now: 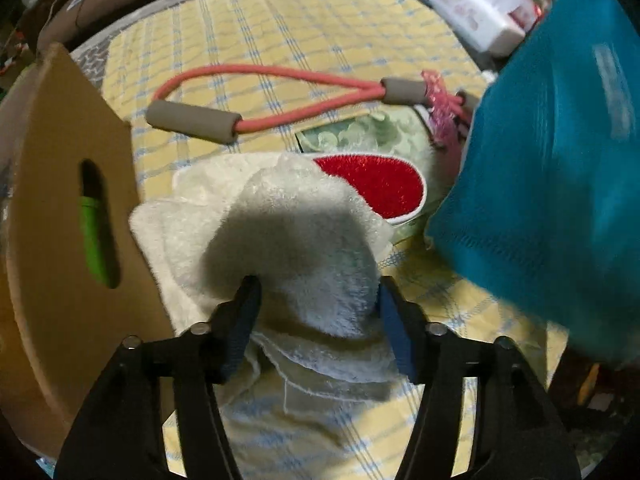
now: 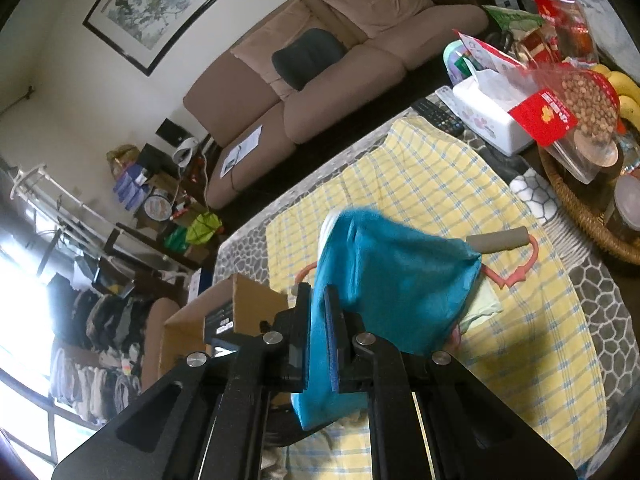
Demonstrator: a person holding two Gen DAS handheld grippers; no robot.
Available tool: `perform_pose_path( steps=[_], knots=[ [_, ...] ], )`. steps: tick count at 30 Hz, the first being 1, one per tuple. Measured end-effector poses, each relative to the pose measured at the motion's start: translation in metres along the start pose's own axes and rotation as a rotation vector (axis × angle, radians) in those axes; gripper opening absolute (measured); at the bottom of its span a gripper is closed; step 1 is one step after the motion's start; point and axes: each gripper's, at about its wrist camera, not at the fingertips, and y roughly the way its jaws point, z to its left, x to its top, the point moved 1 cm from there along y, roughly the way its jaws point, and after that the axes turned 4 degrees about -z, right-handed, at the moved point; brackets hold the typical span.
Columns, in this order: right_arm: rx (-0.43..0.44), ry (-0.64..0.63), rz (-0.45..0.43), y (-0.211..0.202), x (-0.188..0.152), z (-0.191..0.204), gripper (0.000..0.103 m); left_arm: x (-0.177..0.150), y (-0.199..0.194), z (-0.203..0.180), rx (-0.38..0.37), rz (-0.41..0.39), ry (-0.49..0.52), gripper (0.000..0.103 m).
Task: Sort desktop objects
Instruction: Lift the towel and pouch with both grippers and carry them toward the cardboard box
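The left gripper [image 1: 318, 294] points steeply down with a bunched white fluffy towel [image 1: 280, 240] between its jaws, the blue pads [image 1: 394, 332] at its sides, though whether they press on it cannot be told; the towel lies on the yellow checked cloth [image 1: 304, 32] beside a cardboard box [image 1: 60, 184], partly covering a red-and-white brush [image 1: 376, 188]. The right gripper [image 2: 319, 308] is clamped on a teal cloth [image 2: 392, 276], which hangs over the checked cloth in front of a pink resistance band with grey foam handles [image 1: 192, 120]; a white tissue box [image 2: 492, 120] stands further off
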Motion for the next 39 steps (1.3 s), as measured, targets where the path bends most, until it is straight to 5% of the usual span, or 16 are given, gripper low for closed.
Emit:
perform_pose_path(
  steps=[2, 7, 9, 11, 20, 26, 34, 39],
  knots=[
    [0.001, -0.002, -0.001, -0.001, 0.002, 0.0, 0.007, -0.001, 0.01, -0.002, 0.022, 0.019, 0.032, 0.013],
    [-0.063, -0.018, -0.021, -0.003, 0.006, -0.006, 0.01, 0.001, -0.003, 0.002, -0.05, -0.025, 0.016, 0.012],
    [-0.073, -0.023, 0.003, 0.005, 0.004, -0.012, 0.037, 0.006, -0.018, 0.008, -0.096, -0.049, -0.007, 0.012],
    [-0.114, -0.034, 0.024, 0.015, -0.002, -0.02, 0.053, 0.012, -0.037, 0.012, -0.126, -0.075, -0.017, 0.012],
    [-0.207, 0.044, 0.134, 0.07, -0.033, -0.072, 0.068, 0.049, -0.15, 0.027, -0.272, -0.228, -0.034, 0.012],
    [-0.205, 0.217, 0.119, 0.095, -0.044, -0.135, 0.068, 0.058, -0.198, 0.046, -0.304, -0.296, -0.025, 0.012],
    [-0.14, 0.319, 0.115, 0.131, -0.05, -0.16, 0.064, 0.066, -0.211, 0.066, -0.278, -0.31, -0.021, 0.012],
    [-0.16, 0.33, 0.128, 0.139, -0.053, -0.166, 0.022, 0.061, -0.208, 0.071, -0.279, -0.309, -0.023, 0.012]
  ],
)
